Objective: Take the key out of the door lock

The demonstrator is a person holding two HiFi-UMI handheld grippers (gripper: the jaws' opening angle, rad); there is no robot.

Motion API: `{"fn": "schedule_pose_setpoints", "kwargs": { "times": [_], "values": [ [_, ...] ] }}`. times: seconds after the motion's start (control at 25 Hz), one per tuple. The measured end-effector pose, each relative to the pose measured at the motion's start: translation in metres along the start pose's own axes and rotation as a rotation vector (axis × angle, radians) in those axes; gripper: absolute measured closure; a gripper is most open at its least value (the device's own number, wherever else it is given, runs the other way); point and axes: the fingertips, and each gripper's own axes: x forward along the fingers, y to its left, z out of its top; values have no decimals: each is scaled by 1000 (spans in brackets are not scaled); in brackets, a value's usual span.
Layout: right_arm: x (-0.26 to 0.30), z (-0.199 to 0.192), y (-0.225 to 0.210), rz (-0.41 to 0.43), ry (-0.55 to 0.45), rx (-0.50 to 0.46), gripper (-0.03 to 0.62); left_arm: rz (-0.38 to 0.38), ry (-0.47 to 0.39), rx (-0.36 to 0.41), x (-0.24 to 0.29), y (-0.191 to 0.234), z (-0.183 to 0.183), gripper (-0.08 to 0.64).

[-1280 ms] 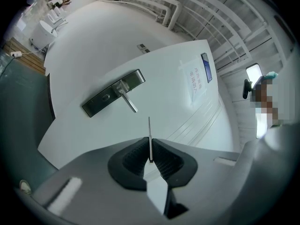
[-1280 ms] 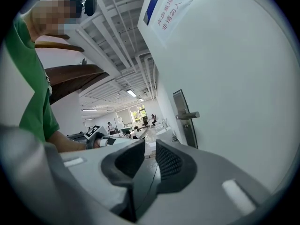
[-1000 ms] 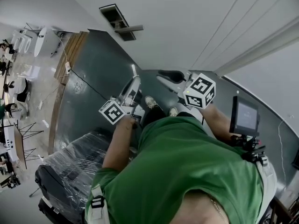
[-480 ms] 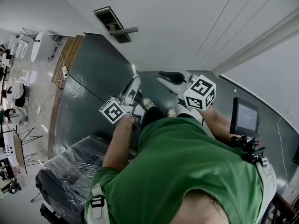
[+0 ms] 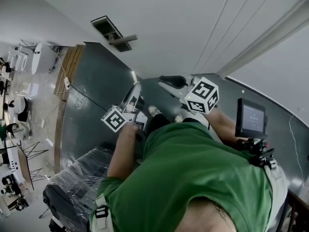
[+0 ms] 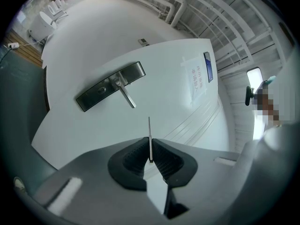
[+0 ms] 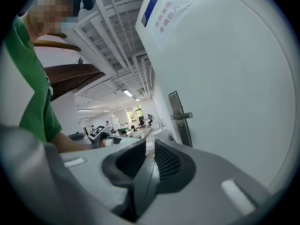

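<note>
Left gripper point(image 6: 150, 147) jaws clamped on the key point(image 6: 149, 134), a thin metal blade seen edge-on, sticking up out of the black pads point(image 6: 136, 154); key is out of the lock, in the air in front of the white door point(image 6: 164, 74), well apart from the lock plate point(image 6: 96, 93). Lock plate is a dark long strip near the door's left edge in the left gripper view, with the silver lever handle point(image 6: 126, 94) sticking out of its middle. Right gripper point(image 7: 150, 154) jaws a narrow gap apart, nothing between them, floor showing through the gap; it sits beside the door, and the lock plate point(image 7: 176, 103) and handle point(image 7: 182, 116) show further along the door face. Paper notice point(image 7: 171, 9) with red print is stuck high on the door. Head view: both grippers held out in front of a person in a green shirt point(image 5: 193, 178), left gripper point(image 5: 133, 83) and right gripper point(image 5: 169, 81) near each other, lock plate point(image 5: 106, 28) up the door from them
</note>
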Motion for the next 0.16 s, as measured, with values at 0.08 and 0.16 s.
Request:
{"fn": "schedule_pose_setpoints", "kwargs": {
  "times": [0.08, 0.16],
  "values": [
    [2, 1, 0, 5, 5, -4, 531, -13, -10, -26, 1, 0, 1, 532],
    [4, 3, -2, 8, 10, -11, 531, -27, -15, -33, 3, -2, 2, 532]
  ]
}}
